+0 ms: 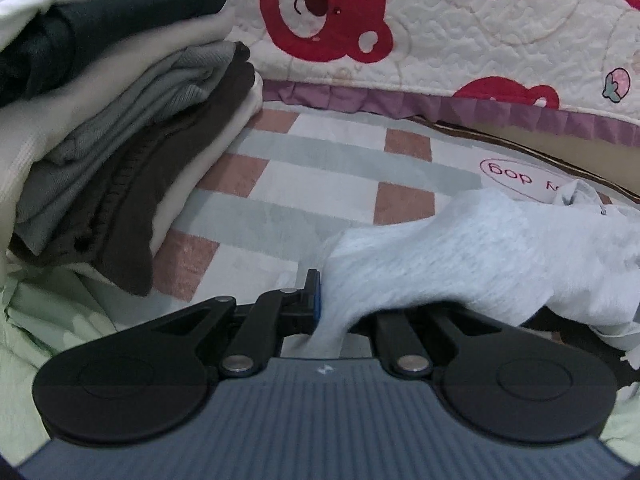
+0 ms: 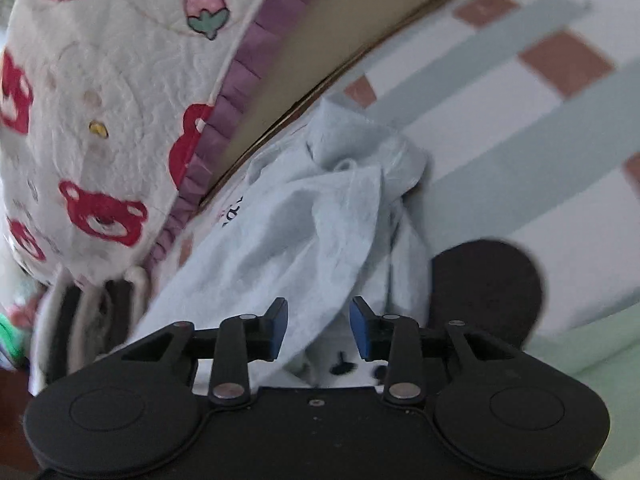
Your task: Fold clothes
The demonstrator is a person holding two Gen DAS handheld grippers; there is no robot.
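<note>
At the bottom of the left wrist view, the left gripper (image 1: 320, 300) is pinched closed on a fold of the pale blue garment (image 1: 480, 248), which trails crumpled toward the right edge over the checked sheet (image 1: 280, 176). Low in the right wrist view, the right gripper (image 2: 319, 328) stands parted, cloth draped between its jaws, unclamped. Better it bite an edge, then pull taut; folded clothes (image 1: 120, 140) are stacked upper left.

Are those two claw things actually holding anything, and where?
The left gripper pinches the pale blue garment at a bunched edge. The right gripper is open around it, gripping nothing.
</note>
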